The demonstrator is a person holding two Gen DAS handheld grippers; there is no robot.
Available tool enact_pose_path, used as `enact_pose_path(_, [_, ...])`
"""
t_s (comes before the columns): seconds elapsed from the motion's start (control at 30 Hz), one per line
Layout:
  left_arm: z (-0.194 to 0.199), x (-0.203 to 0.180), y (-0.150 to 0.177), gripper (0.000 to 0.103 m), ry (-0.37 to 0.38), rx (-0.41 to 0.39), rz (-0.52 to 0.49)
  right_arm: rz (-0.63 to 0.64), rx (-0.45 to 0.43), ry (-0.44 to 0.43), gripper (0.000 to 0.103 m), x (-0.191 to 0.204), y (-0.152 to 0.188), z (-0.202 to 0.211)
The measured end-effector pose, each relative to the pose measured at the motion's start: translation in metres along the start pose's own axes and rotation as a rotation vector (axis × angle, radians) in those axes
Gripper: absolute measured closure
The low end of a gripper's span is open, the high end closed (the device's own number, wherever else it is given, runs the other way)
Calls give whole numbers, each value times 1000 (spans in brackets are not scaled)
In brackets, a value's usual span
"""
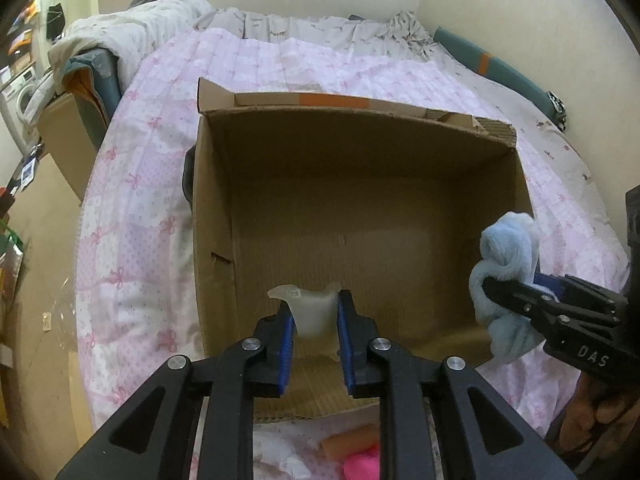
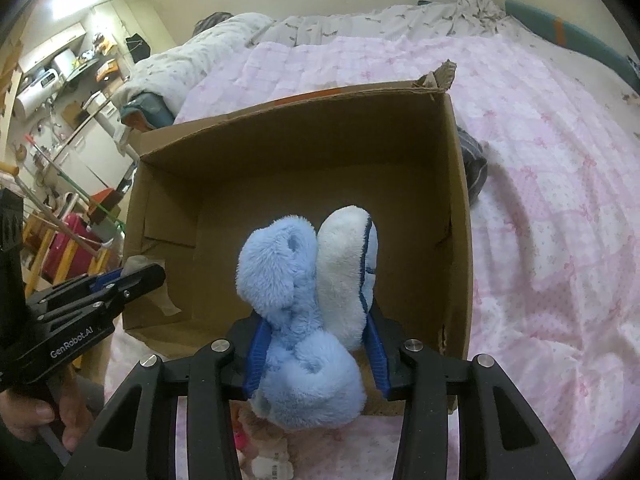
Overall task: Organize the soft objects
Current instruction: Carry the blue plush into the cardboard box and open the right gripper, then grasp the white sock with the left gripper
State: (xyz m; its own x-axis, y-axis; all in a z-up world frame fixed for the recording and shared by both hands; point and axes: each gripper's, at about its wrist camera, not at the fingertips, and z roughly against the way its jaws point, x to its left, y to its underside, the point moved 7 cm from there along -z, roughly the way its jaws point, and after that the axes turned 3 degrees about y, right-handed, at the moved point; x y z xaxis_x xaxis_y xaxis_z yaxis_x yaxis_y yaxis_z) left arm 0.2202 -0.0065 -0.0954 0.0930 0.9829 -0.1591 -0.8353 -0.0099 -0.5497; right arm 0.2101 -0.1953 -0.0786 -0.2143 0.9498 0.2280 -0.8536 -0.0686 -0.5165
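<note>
A: Over the near edge of the cardboard box [image 1: 360, 184], on the bed [image 1: 132, 184]: left gripper [image 1: 314, 322], jaws narrowed onto a pale translucent soft piece [image 1: 314, 312], pinched between the blue pads [image 1: 286, 344].

B: And on the right?

A: Right gripper [image 2: 316, 344], jaws spread fairly wide, clamped around a blue plush toy [image 2: 304, 300], squeezed at its middle, fluffy ends bulging out above and below.

B: Why held up there, both?

A: Probably poised for dropping. Box open-topped, nothing visible on its floor, so likely meant as the bin for the soft things. Both loads hanging above the opening or its near rim, not touching the bottom.

B: Grip choice?

A: Seemingly suited to squashy stuff: firm pinch, material giving way, no slipping apparent.

B: Counts?

A: One box. Two grippers, one item each: one pale piece, one blue plush. More on the bed near the box: one orange roll [image 1: 346, 444], one bright pink lump [image 1: 362, 466], plus a small beige plush [image 2: 264, 446] under the right gripper; hard to say whether one or several there.

B: Progress?

A: Early, judging by the bare box.
</note>
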Motion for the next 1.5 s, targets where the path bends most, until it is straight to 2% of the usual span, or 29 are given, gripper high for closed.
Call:
enact_pose_path(0.27, [3,-8,2,86,-3,-8,-21,-8,6,-1,55,0,0,-3])
enact_pose_path(0.43, [3,-11,3,81,0,3,-28,1,4,6,55,0,1,-2])
enact_pose_path(0.5, [3,-12,3,69,2,9,-24,3,5,13,55,0,1,-3])
enact_pose_path(0.57, [5,-12,2,48,-10,-1,-22,4,4,15,54,1,0,-3])
enact_pose_path(0.63, [11,-12,0,44,-37,-30,-22,3,2,12,53,1,0,-3])
enact_pose_path(0.7, [12,-12,-1,43,-49,-37,-25,1,-1,8,50,1,0,-3])
enact_pose_path(0.73, [13,-11,-2,43,-62,-36,-23,-5,-6,3,45,1,-1,-3])
enact_pose_path(0.77, [13,-9,-3,43,-71,-35,-20,-12,-8,-2,32,1,-1,-2])
enact_pose_path(0.83, [15,-6,-3,43,-86,-44,-16,-42,-16,-19,18,-2,-3,-1])
enact_pose_path(0.93, [17,-4,-4,43,-80,-51,-12,-61,-30,-35,13,-3,-5,3])
enact_pose_path(1.0, [17,-3,-4,43,-78,-51,-6,-63,-28,-34,4,-3,-5,3])
enact_pose_path(1.13, [17,-1,-6,42,-98,-53,-9,-62,-34,-30,0,-2,-8,5])
enact_pose_path(1.33, [21,-1,-5,42,-130,-66,-37,-48,-62,-21,0,0,-10,11])
enact_pose_path(1.5, [29,2,-7,42,-124,-79,-21,-40,-79,-7,0,0,-12,14])
